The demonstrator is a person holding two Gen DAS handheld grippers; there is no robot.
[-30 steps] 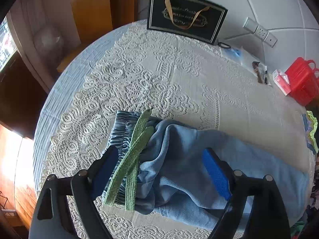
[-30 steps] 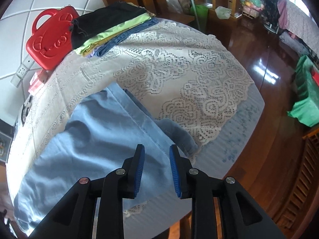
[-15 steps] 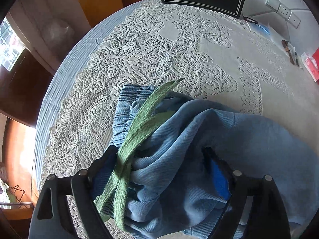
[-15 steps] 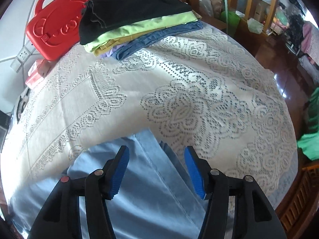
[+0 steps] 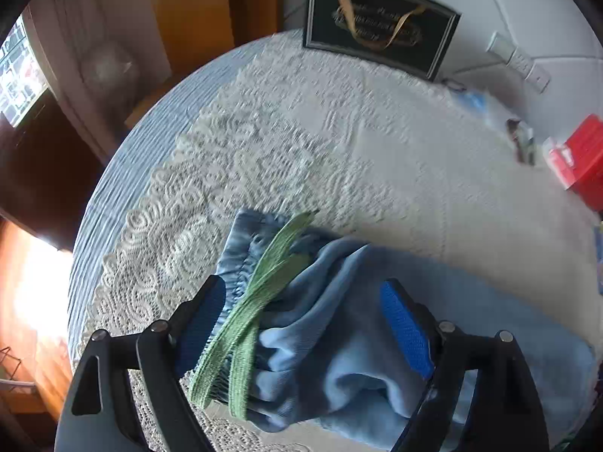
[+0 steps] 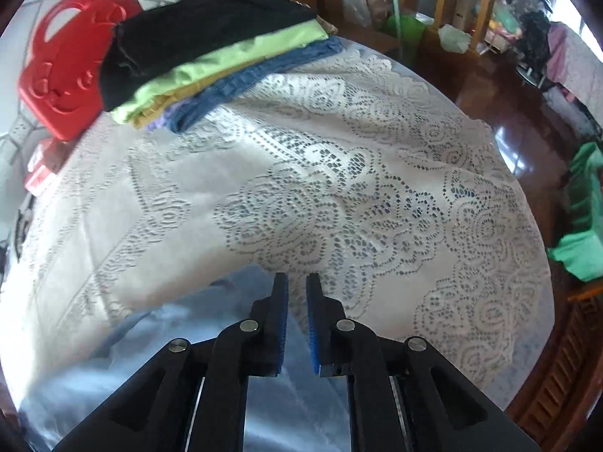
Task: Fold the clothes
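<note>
Closing on the hem of the light blue soft trousers (image 6: pixel 158 346), my right hand-held gripper (image 6: pixel 297 320) has slid along the lace-covered tabletop (image 6: pixel 339 188), ready to fold. My left hand-held gripper (image 5: pixel 305 324) stays spread around the bunched waistband and green woven drawstring (image 5: pixel 256 301). Blur hides whether cloth sits between the right pads.

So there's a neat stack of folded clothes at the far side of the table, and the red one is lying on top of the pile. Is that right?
Not quite. The stack of folded clothes does sit at the far side of the table, but the garment on top is black, with a lime-green one under it. The right wrist view shows this. The red thing there is a plastic case standing beside the pile.
</note>
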